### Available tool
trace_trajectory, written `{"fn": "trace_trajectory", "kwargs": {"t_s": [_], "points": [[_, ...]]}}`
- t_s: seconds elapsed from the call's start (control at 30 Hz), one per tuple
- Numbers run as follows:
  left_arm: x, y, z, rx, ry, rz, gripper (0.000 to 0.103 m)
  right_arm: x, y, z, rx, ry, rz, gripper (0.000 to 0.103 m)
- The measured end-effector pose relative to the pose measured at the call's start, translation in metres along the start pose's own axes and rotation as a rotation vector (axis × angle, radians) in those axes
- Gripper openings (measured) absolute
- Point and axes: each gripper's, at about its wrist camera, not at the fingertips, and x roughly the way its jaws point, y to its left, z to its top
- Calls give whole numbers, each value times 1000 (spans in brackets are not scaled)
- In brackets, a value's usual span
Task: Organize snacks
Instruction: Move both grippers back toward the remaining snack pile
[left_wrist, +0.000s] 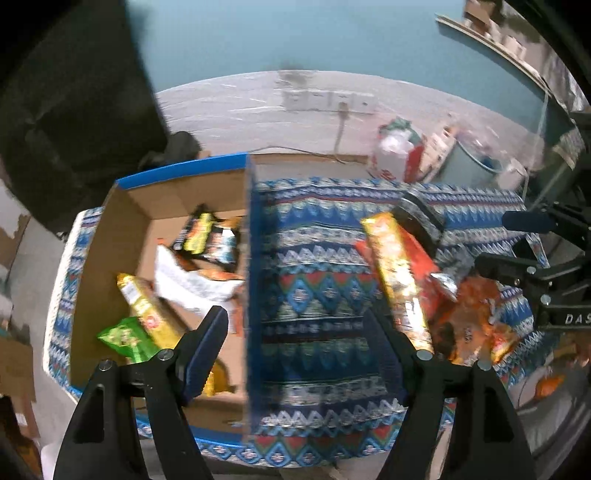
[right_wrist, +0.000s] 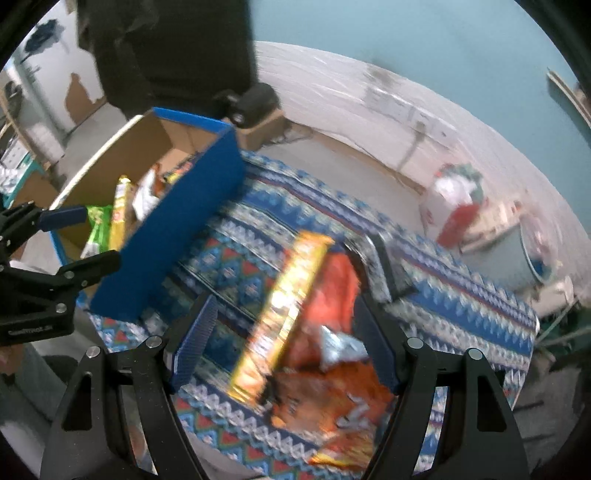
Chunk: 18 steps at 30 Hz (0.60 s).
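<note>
Both tongs are spread wide and hold nothing. The left gripper hangs over the right wall of the blue cardboard box, which sits at the left edge of the patterned tablecloth and holds several snack packets. The right gripper hangs over a long yellow packet and orange snack bags piled near the cloth's right edge.

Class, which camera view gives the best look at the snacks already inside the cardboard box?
The left wrist view. It looks down into the cardboard box, showing the green packet, yellow packet and others on its floor. The right wrist view sees the box from the side, so its blue wall hides most.
</note>
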Motion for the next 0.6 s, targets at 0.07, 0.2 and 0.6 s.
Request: {"fn": "trace_trajectory", "kwargs": {"t_s": [0.07, 0.2, 0.6], "points": [[5, -14, 0, 25, 15, -13, 77, -1, -13, -9, 27, 11, -12, 75], [16, -38, -1, 66, 48, -40, 77, 0, -40, -31, 86, 45, -43, 75], [58, -79, -13, 122, 160, -74, 77, 32, -79, -95, 199, 189, -52, 75]]}}
